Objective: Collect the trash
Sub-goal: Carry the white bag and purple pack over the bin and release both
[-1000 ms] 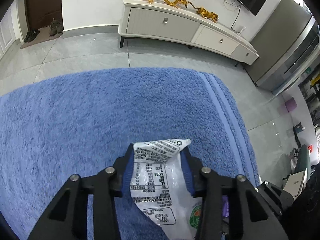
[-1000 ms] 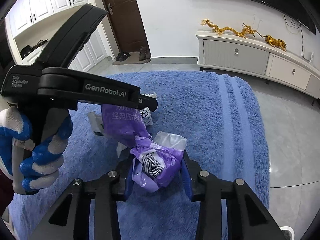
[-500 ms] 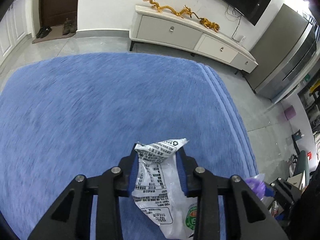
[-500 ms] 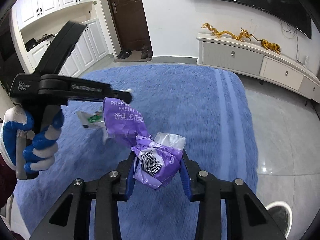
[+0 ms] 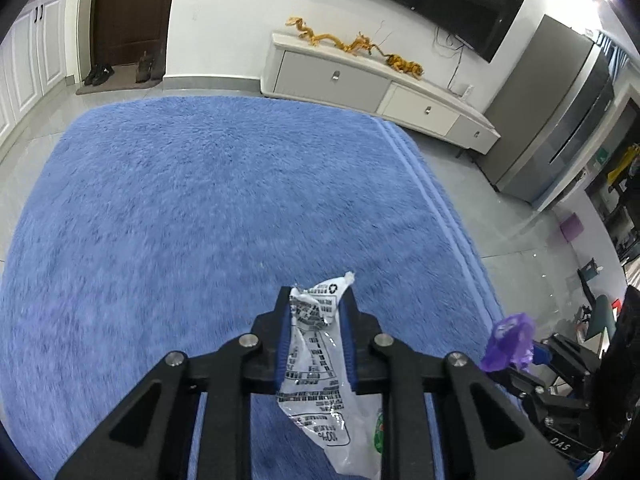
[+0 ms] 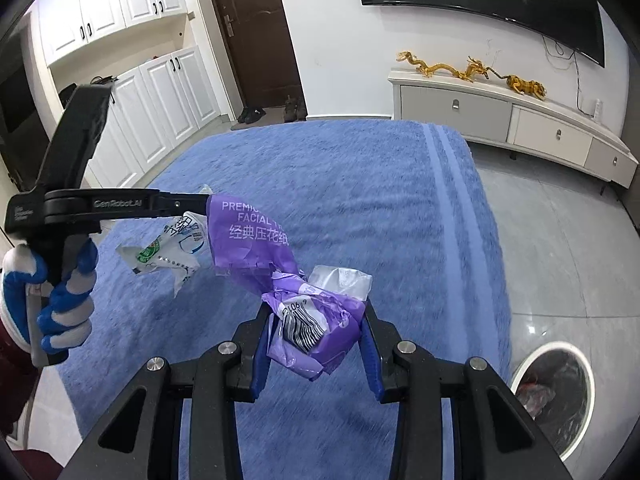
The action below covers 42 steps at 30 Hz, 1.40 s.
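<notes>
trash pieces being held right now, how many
2: a white printed wrapper clamped in the left gripper, and a crumpled purple tissue pack clamped in the right gripper.

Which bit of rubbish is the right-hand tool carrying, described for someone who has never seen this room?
Over the blue rug, the right gripper pinches a crumpled purple wrapper. Unlike the white wrapper beside it, it is violet, with a barcode and white lettering.
</notes>
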Tool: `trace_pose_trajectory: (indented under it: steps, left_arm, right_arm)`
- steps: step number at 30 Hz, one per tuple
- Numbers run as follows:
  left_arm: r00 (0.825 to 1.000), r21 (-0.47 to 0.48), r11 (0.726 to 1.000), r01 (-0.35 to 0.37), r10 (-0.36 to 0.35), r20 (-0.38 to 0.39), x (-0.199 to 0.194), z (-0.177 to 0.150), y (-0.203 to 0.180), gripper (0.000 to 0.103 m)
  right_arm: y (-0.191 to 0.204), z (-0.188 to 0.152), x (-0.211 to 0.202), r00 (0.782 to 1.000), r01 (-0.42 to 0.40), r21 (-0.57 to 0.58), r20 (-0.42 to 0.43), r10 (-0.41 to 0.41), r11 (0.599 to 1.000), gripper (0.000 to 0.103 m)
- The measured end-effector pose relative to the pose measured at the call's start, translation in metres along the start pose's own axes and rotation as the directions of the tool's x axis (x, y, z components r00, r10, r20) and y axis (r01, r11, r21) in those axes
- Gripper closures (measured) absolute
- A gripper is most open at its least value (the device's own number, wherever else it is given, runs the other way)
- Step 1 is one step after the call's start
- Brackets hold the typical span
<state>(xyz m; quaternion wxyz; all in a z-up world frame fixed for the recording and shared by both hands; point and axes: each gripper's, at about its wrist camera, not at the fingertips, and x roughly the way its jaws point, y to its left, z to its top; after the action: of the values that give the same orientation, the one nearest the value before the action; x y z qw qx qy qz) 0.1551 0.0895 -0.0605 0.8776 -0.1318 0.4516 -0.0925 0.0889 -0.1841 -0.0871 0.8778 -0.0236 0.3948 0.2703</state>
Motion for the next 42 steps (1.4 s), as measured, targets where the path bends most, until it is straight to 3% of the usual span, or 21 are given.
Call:
trace_pose_trajectory:
  steps: [11, 22, 34, 42]
  left_arm:
    - [0.999, 0.009, 0.999, 0.045, -0.045, 0.018, -0.019, -0.026, -0.03, 0.084]
    - [0.995, 0.094, 0.991, 0.098, -0.1, 0.017, -0.02, -0.015, -0.101, 0.084]
    - [0.976, 0.237, 0.949, 0.209, -0.186, -0.115, 0.052, -0.006, -0.241, 0.084]
    - [0.959, 0.295, 0.922, 0.252, -0.198, -0.202, 0.114, -0.015, -0.328, 0.084]
  right_arm:
    - [-0.001, -0.024, -0.037, 0.998, 0.044, 0.004, 0.04, -0.044, 0.999, 0.067]
    - [-0.062, -0.044, -0.082, 0.987, 0.109, 0.113, 0.105, -0.121, 0.988, 0.067]
    - [-0.171, -0.087, -0.138, 0.949, 0.248, 0.293, 0.119, -0.292, 0.923, 0.067]
    - [-0.24, -0.127, -0.148, 0.937, 0.281, 0.429, 0.071, -0.342, 0.859, 0.067]
